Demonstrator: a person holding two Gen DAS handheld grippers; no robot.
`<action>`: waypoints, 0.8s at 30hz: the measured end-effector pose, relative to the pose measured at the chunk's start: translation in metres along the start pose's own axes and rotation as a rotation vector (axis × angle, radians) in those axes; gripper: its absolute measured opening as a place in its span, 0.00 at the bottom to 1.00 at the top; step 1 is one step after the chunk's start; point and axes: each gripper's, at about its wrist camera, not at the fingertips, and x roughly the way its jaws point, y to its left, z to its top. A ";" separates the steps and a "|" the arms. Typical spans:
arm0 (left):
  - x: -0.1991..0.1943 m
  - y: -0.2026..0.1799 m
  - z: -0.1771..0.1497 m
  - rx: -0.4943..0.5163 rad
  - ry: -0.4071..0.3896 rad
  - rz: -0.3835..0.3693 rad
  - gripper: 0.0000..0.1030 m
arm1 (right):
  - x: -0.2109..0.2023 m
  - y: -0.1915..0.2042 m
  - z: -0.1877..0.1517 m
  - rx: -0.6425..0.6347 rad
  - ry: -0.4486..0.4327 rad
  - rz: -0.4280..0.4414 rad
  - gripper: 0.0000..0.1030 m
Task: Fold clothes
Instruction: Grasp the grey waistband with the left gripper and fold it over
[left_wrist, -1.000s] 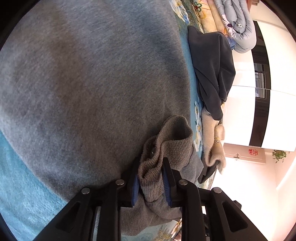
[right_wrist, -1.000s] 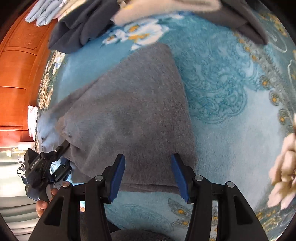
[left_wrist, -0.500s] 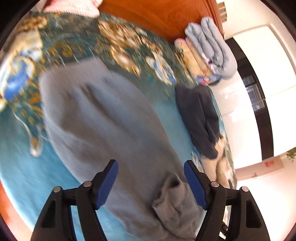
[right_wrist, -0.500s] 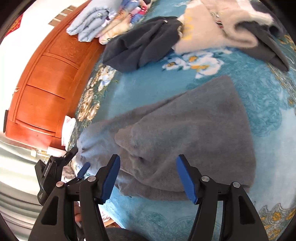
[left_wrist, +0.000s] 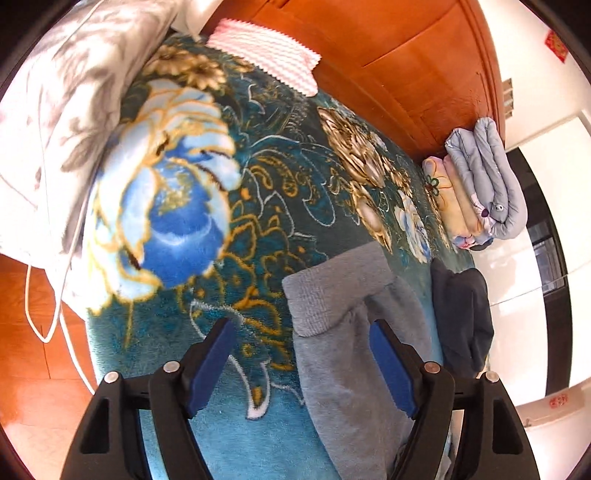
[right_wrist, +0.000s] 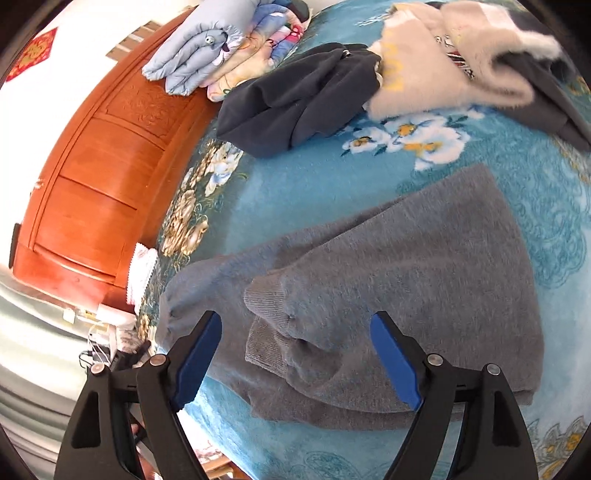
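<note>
On a bed's blue floral blanket (right_wrist: 295, 192), our grey sweater (right_wrist: 424, 280) lies near, sleeves crossed over its body. Both left claw (left_wrist: 299, 363) and right claw (right_wrist: 297, 358) hover released; we should grip edges evenly, keeping folds flat.

The left gripper (left_wrist: 301, 363) is hovering with its blue-padded jaws spread wide and empty above the floral blanket (left_wrist: 236, 236). A grey sweater (left_wrist: 347, 332) is lying on the blanket under the right jaw, its ribbed hem pointing toward the wooden headboard (left_wrist: 399, 62). A dark garment (left_wrist: 461, 310) is lying just beside the sweater, and folded quilts (left_wrist: 484, 184) are resting against the headboard.
</note>
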 end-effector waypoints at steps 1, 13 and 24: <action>0.001 0.001 0.000 0.004 0.007 0.003 0.77 | -0.001 -0.001 0.000 0.003 -0.016 0.006 0.81; 0.034 -0.002 0.017 0.023 0.107 -0.084 0.77 | -0.008 -0.001 0.004 0.018 -0.116 0.073 0.83; 0.049 -0.025 0.022 0.044 0.142 -0.110 0.65 | -0.025 -0.009 0.003 0.058 -0.230 0.081 0.83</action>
